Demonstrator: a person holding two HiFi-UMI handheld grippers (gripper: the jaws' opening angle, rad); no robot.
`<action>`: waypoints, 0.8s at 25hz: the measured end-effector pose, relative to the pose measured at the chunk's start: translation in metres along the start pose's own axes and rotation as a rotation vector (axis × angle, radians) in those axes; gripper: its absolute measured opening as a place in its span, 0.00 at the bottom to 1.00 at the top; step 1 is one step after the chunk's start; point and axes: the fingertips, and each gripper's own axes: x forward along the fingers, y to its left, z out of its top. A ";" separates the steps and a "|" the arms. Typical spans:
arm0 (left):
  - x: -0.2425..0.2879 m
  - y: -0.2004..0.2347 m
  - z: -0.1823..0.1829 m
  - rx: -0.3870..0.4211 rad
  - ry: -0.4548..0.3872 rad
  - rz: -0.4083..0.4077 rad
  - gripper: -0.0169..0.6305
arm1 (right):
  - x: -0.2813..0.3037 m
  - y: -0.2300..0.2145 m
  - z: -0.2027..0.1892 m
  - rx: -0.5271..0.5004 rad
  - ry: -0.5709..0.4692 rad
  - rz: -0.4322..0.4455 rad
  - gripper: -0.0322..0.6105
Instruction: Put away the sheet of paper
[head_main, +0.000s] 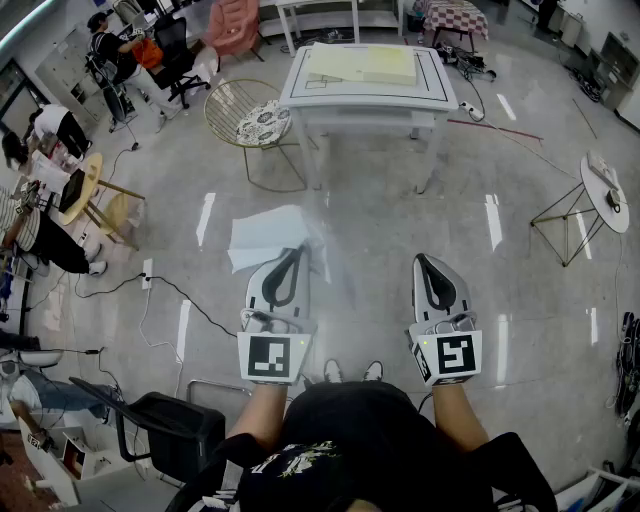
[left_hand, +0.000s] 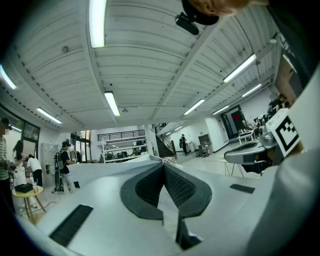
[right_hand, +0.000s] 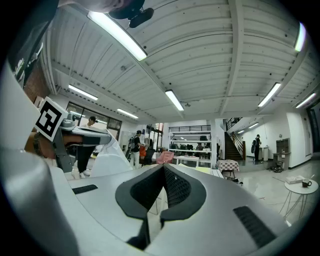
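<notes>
White sheet of paper (head_main: 262, 236) pinched in left claw (head_main: 290, 262), right claw (head_main: 432, 272) pressed together, empty; carry step, next likely a walk to the worktop (head_main: 300, 88).

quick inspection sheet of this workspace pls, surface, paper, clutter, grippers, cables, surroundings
surface: white table ahead, out past both grippers, pale sheets lying on top; glossy grey floor in between
job's things: sheet of paper held in the air, off the table
clutter: wire chair beside the table; nothing seen on the floor straight ahead
grippers: left gripper fingers closed on the sheet of paper; right gripper fingers together, nothing between them
cables: black cable on the floor, running from a power strip
surroundings: round side table at right, wooden stools and people at left
</notes>
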 end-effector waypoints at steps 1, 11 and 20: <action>0.000 0.000 0.000 0.001 -0.001 0.000 0.03 | 0.000 0.000 0.000 0.000 0.000 0.000 0.05; 0.003 -0.005 0.002 -0.010 -0.017 0.011 0.03 | -0.004 -0.005 0.001 0.012 -0.018 0.008 0.05; -0.002 -0.030 -0.004 -0.009 -0.003 0.023 0.03 | -0.020 -0.015 -0.009 0.039 -0.042 0.028 0.05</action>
